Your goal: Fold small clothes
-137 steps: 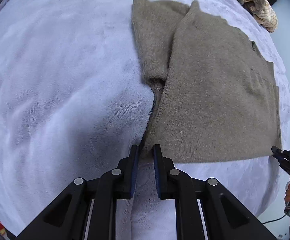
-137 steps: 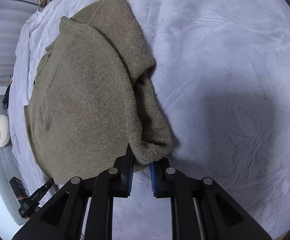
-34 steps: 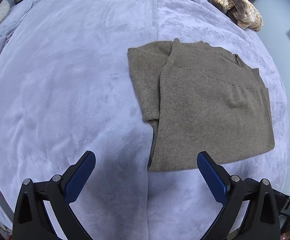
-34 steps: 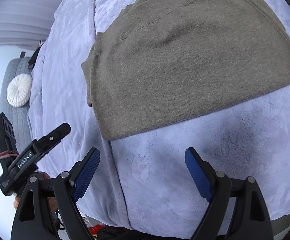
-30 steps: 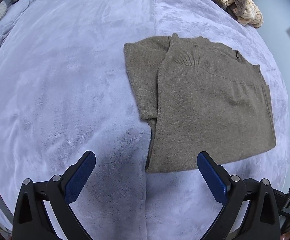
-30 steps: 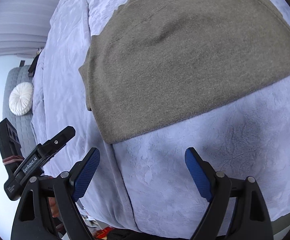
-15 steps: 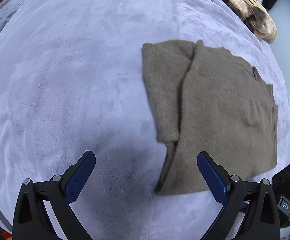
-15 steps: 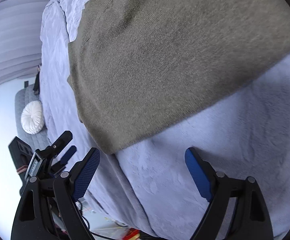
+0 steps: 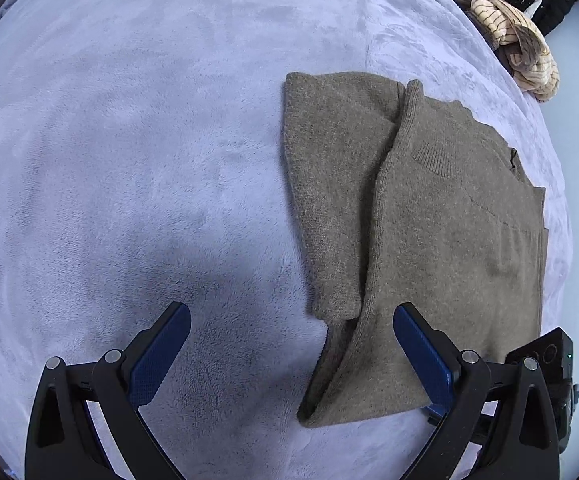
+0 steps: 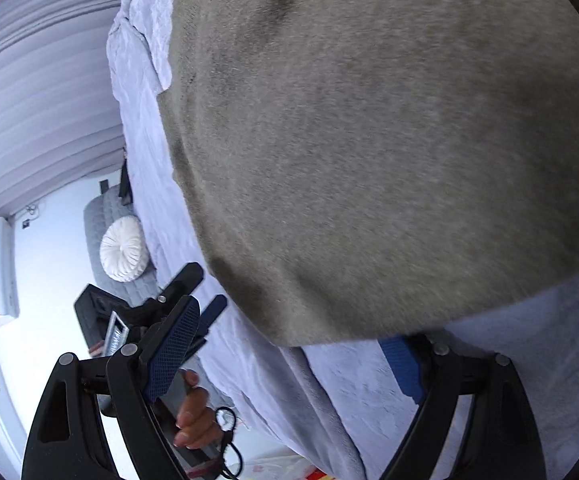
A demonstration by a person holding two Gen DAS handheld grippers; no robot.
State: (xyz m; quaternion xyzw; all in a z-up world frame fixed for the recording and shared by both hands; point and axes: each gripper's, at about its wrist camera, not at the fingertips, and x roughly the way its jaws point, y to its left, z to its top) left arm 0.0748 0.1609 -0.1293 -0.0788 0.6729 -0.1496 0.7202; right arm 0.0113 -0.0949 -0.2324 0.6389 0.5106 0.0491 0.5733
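Observation:
An olive-brown knitted sweater [image 9: 429, 220] lies folded on the lavender plush bedspread [image 9: 129, 160], one sleeve doubled over its left side. My left gripper [image 9: 291, 360] is open and wide, low over the sweater's near left corner. That corner sits between its fingers and the right pad [image 9: 421, 356] is over the hem. In the right wrist view the sweater [image 10: 369, 140] fills most of the picture. My right gripper [image 10: 285, 360] is open, straddling the near right corner, with its right pad [image 10: 401, 368] at the hem's edge. Nothing is gripped.
A heap of striped and black clothes [image 9: 521, 52] lies at the bed's far right. The bed's edge drops away beside the right gripper. A white round cushion [image 10: 123, 248] rests on a grey bench beyond. A hand [image 10: 193, 412] holds the left gripper's handle.
Both grippers have sunk toward the sweater's near hem, still wide open. The right one rolled and closed in, so the sweater now fills its view. The sweater itself has not moved.

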